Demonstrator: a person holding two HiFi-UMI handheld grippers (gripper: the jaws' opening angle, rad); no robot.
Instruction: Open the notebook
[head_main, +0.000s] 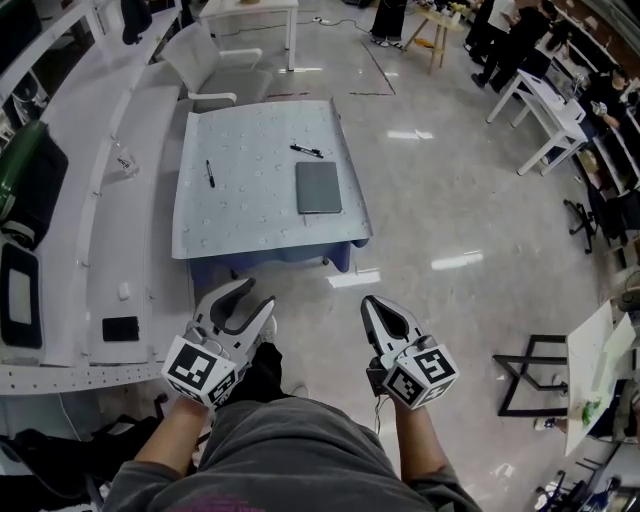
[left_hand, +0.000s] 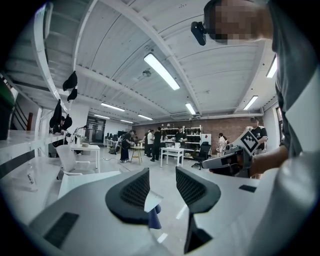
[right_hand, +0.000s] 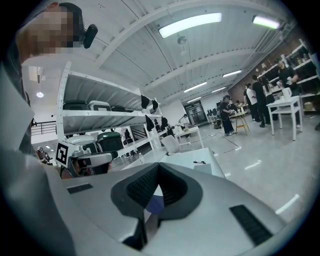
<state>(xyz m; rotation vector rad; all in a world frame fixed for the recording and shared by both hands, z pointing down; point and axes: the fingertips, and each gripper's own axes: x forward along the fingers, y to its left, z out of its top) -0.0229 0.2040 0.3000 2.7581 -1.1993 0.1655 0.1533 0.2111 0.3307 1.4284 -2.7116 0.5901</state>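
The grey notebook (head_main: 318, 187) lies closed on the low table (head_main: 250, 220), which is covered by a pale sheet, well ahead of both grippers. One black pen (head_main: 307, 151) lies just beyond it and another pen (head_main: 210, 173) to its left. My left gripper (head_main: 255, 297) hangs near my lap, short of the table's front edge, open and empty (left_hand: 162, 182). My right gripper (head_main: 372, 303) hovers beside it over the floor, shut on nothing (right_hand: 158, 172). In the right gripper view the notebook (right_hand: 203, 168) shows far off.
A long white shelf unit (head_main: 100, 230) runs along the left with a green case (head_main: 25, 175) and black items on it. A white chair (head_main: 212, 65) stands behind the table. A black stand (head_main: 530, 372) and white desks (head_main: 545, 100) are at the right, with people at the back.
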